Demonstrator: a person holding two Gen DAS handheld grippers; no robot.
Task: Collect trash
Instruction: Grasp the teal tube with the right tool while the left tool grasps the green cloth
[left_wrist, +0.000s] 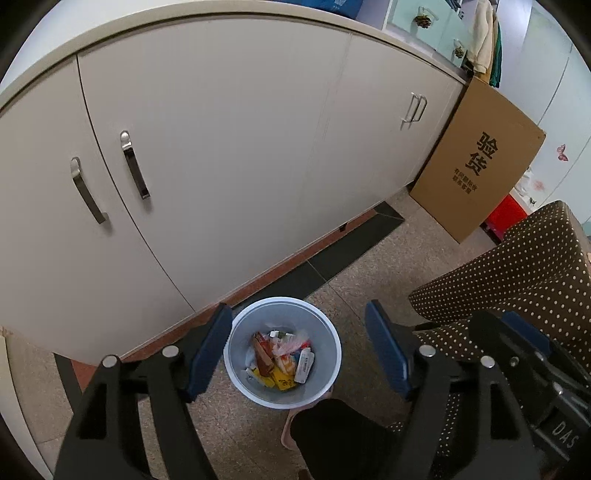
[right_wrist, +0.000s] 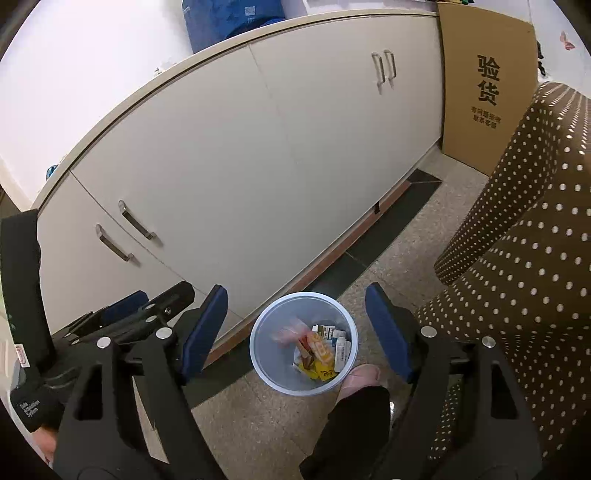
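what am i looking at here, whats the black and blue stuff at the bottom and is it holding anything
These are two hand-held grabbing tools, one in each of a person's hands, each with a camera looking along its two fingers. One picture comes from the left gripper, the other from the right gripper. The blue pads are the fingers; both stand open and hold nothing. Below, on the floor beside the white cupboard, stands a bin with wrappers and small boxes in it. The spotted cloth covers something at the right.

Trash in the bin (left_wrist: 236, 354): wrappers too small to ID, pink bag (right_wrist: 291, 330) blurred mid-frame in right view. Bin's near rim hidden by dark trouser leg (left_wrist: 332, 432). Dotted cloth (right_wrist: 517, 277) cut off at right edge, maybe a chair cover.
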